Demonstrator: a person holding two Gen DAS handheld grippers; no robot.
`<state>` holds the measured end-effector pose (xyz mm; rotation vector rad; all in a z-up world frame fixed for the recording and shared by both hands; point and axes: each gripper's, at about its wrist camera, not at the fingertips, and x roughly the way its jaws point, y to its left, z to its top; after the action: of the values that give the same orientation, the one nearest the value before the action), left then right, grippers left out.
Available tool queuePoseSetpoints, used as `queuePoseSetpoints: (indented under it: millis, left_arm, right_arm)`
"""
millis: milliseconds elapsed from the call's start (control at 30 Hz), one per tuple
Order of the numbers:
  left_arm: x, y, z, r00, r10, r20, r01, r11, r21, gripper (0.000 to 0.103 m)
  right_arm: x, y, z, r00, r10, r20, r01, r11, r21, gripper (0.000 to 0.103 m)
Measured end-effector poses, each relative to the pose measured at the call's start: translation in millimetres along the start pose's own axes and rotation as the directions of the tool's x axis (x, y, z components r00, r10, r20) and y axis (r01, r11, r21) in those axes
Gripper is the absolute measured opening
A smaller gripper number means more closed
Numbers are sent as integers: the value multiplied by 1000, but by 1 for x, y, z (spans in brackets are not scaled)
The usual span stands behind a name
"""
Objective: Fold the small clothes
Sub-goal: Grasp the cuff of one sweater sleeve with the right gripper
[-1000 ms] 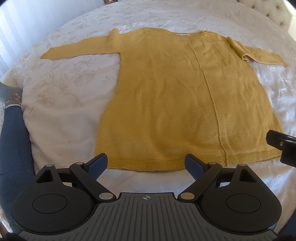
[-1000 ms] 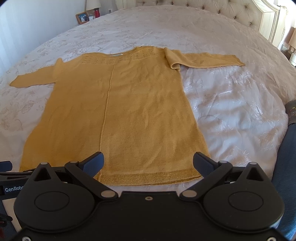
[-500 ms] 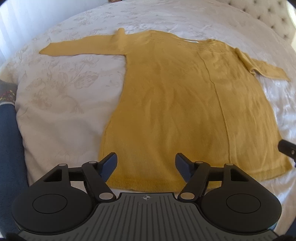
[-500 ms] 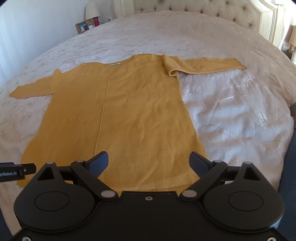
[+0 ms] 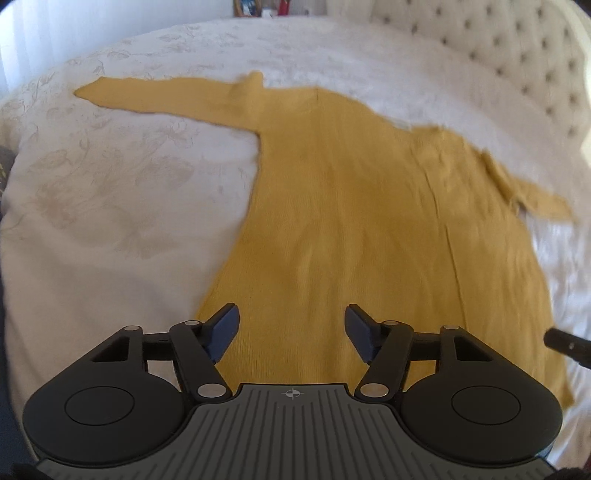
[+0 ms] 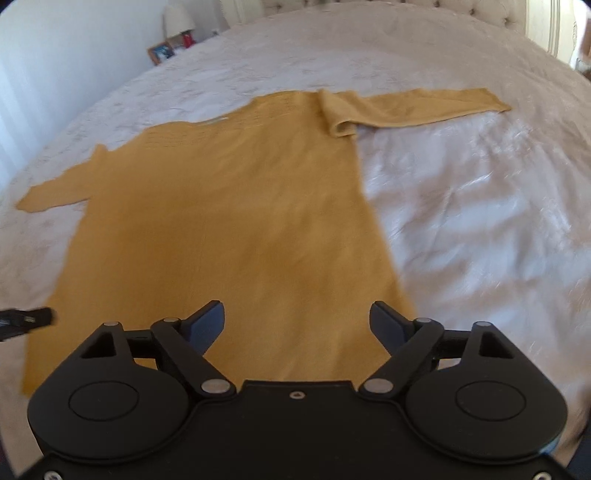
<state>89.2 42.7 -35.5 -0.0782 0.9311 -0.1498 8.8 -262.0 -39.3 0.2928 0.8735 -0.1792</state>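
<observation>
So the mustard-yellow sweater [image 5: 351, 221] is laid out flat on the white floral bedspread [image 5: 110, 221], neckline toward the tufted headboard [image 5: 517, 55], both sleeves stretched out to the sides. The left gripper [image 5: 291, 330] has its jaws spread wide with nothing between them, sitting over the bottom-left part of the sweater near the hem. The right gripper [image 6: 297, 326] is also wide apart and holding nothing, over the bottom-right part, its right finger about at the sweater's side edge. Can't tell if either one actually touches the knit; both views are a bit blurry. From the right wrist view the right sleeve [image 6: 417, 105] has a small fold at the shoulder, and there's a picture frame [image 6: 161, 52] and a lamp [image 6: 177, 20] way back beside the bed.
</observation>
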Motion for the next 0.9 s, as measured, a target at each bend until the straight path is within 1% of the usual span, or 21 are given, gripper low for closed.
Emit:
queuePoseSetpoints:
  millis: [67,133,200,300,467,533,700,833,867,900]
  left_arm:
    - [7,0,11,1000,21,15,-21,1000,6,62]
    - [17,-3,24,999,40,15,-40,999,34,62]
    - [28,-7,38,998,60,19,-61,996,66,62]
    - [40,-14,55,995,81,51,-85,993,86,62]
    - [65,-28,86,994,88,72,-95,990,104,63]
    - [76,-35,94,992,105,75,-113,986,119,63]
    - [101,-51,105,989,128,79,-139,979,153,64]
    - [132,-62,106,979,203,28,-204,960,193,65]
    - [139,-64,103,976,218,22,-217,954,205,66]
    - [140,-64,101,974,222,39,-225,952,209,70]
  right_arm:
    - [6,-13,14,1000,-23,12,23,1000,3,85]
    - [14,-30,30,999,-41,23,41,999,18,83]
    - [23,-50,50,997,-59,39,58,997,43,77]
    - [38,-79,80,995,-93,46,88,992,88,72]
    - [64,-123,130,988,-150,45,142,978,151,70]
    - [75,-140,149,985,-165,50,154,971,181,70]
    - [99,-178,185,971,-224,81,198,947,253,70]
    - [120,-211,205,965,-248,86,203,914,351,70]
    - [124,-220,210,964,-252,83,203,903,378,70]
    - [128,-229,211,962,-261,80,208,890,405,70]
